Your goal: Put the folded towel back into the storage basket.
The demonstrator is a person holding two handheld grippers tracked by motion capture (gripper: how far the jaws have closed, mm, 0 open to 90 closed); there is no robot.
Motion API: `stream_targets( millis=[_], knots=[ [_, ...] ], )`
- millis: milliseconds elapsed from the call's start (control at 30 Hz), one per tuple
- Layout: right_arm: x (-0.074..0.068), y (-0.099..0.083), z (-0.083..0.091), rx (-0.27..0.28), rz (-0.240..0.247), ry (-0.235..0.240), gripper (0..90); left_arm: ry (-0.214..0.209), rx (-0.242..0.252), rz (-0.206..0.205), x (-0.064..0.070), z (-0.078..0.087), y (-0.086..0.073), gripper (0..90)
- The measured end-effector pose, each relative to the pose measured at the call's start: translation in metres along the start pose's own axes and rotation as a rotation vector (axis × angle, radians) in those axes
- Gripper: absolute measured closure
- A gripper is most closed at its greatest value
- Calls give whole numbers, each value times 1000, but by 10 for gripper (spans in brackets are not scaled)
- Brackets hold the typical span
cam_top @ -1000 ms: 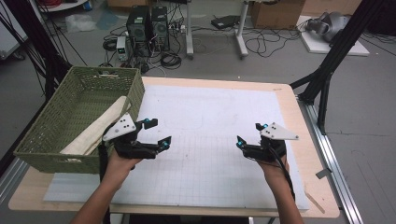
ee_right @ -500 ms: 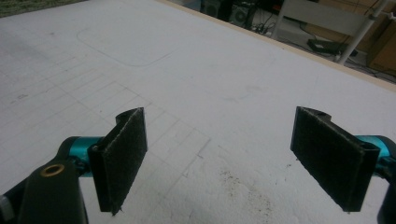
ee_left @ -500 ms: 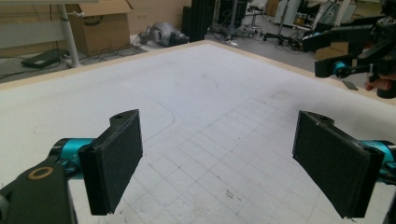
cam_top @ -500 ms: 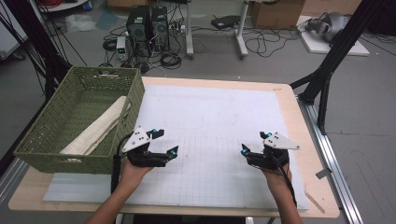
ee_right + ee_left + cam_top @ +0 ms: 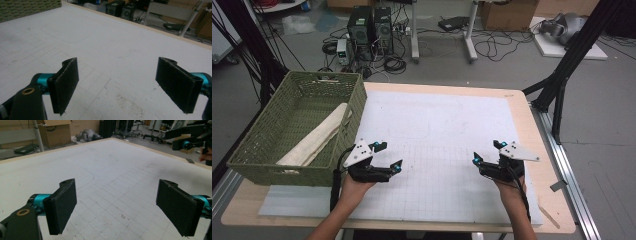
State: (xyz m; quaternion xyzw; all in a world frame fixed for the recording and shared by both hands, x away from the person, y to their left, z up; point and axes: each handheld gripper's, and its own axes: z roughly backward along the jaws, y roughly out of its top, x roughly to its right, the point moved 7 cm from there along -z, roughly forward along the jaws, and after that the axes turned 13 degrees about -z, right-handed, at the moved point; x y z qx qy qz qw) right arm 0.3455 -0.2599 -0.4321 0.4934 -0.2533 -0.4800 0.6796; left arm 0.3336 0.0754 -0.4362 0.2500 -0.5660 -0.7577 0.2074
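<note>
At about nine o'clock on the counter (image 5: 542,145), the green woven basket (image 5: 272,155) holds a rolled cream cloth (image 5: 319,137) lying lengthwise inside, leaning toward the right wall, likely contained there so the white gridded mat (image 5: 442,130) is free for work. The left gripper (image 5: 387,156), near seven o'clock just beside the basket's near corner, has its jaws spread with nothing between them. The right gripper (image 5: 488,152), near five o'clock, is likewise spread and unladen over the mat, seemingly at rest.
</note>
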Motion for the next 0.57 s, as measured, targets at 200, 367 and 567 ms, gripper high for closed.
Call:
stream_targets(
  millis=[200,367,567],
  knots=[
    [-3,0,-2,-2,6,5,172,-1,3,4,0,1,0,171],
    [-2,-1,-2,-6,6,5,172,-1,-7,4,-1,0,-1,171],
    [-2,-2,-3,-11,11,4,172,0,-9,5,-1,-2,-2,171]
  ],
)
